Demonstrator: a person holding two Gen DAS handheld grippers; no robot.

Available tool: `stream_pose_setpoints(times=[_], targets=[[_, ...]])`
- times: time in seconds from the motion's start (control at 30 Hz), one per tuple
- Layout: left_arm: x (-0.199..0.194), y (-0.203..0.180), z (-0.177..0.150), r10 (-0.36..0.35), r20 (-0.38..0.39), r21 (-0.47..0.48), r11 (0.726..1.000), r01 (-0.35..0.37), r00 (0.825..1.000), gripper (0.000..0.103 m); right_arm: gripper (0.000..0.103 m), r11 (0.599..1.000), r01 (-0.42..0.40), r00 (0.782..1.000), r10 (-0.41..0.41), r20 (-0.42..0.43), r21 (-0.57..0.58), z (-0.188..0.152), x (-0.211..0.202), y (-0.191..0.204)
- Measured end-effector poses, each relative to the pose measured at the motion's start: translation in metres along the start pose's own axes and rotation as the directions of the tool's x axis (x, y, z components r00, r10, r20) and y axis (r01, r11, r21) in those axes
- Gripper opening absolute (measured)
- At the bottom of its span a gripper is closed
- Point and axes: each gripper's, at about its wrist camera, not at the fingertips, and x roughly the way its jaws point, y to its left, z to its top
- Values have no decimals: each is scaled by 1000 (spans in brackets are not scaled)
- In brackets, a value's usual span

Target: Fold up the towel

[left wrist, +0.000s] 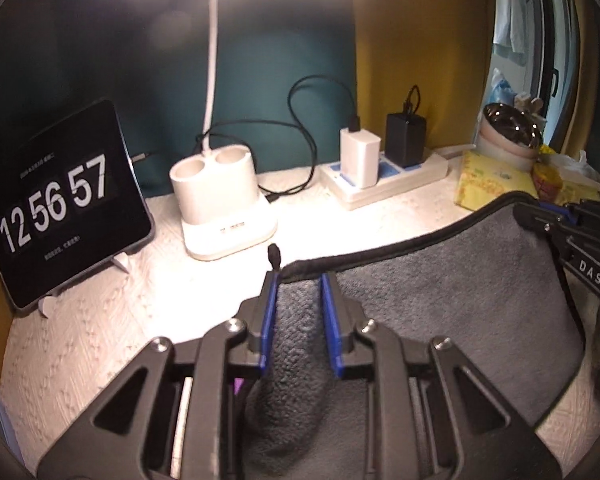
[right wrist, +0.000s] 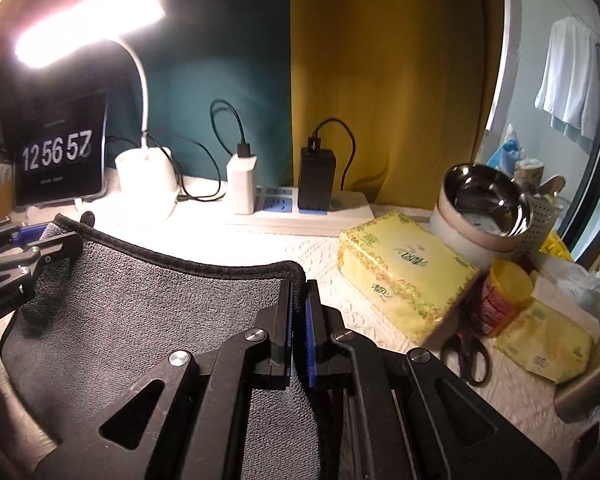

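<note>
A grey towel (left wrist: 452,308) with a black hem hangs stretched between my two grippers above the white tabletop. My left gripper (left wrist: 298,280) is shut on the towel's left corner, with bunched cloth between its blue pads. My right gripper (right wrist: 299,284) is shut on the towel (right wrist: 148,304) at its right corner, the hem pinched between the pads. Each gripper shows in the other's view: the right one at the far right (left wrist: 580,232), the left one at the far left (right wrist: 24,252).
Behind the towel stand a clock tablet (left wrist: 60,208), a white lamp base (left wrist: 220,200) and a power strip (left wrist: 384,184) with chargers and cables. To the right lie a yellow tissue pack (right wrist: 404,272), a steel bowl (right wrist: 484,204), a red jar (right wrist: 500,300) and scissors (right wrist: 468,356).
</note>
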Motion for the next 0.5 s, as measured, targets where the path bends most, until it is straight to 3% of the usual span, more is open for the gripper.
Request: stream_pose_setpoints(times=[0.33,0.47,0.5], targets=[[50,6,-15,1,-166,-39,999,-7,986,26,6,1000,16,992,-14,-128,13,-16,45,-3],[55,7,-13,15,-192,-37,999,-23,981,37,6,999,32,987,-31,-159,3,-16,50,-2],[54,8,-13,20,-196,-47,998,-30,980,45,6,999,36,985,-35,-169,3,-16,52,-2]])
